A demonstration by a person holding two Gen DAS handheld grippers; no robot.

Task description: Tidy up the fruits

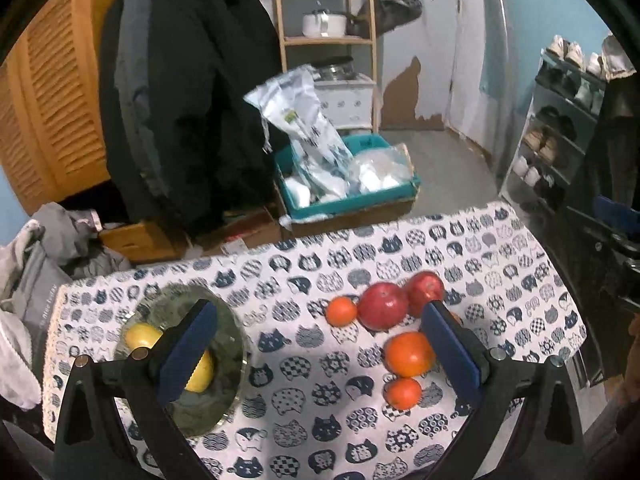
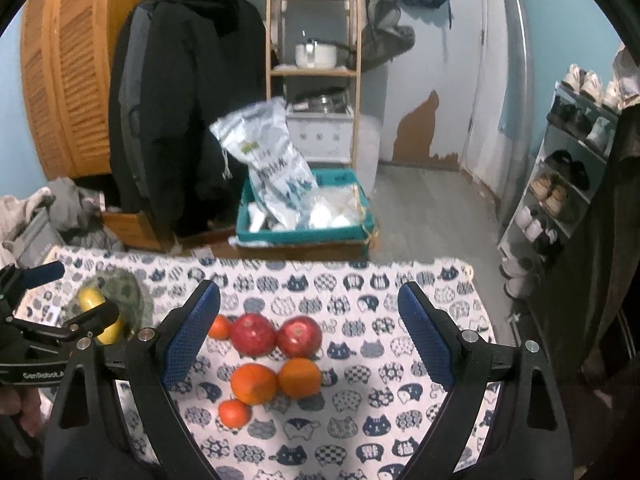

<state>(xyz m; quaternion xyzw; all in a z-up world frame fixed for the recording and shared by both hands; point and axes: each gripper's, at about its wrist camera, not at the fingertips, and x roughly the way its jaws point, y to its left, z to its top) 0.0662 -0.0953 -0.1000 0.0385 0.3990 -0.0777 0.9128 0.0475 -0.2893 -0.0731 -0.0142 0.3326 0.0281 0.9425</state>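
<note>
Hovering above the worktop with its cat-print cloth, the left gripper stands wide and empty, one finger in front of the glass bowl near the left edge. Two yellow fruits lie in that bowl. The right gripper is spread wide too, holding nothing — the loose fruit shows between its fingers. Two red apples sit side by side, touching; just nearer the front edge lie two large oranges, also touching. One small orange lies just in front of them, another just left of the apples.
</note>
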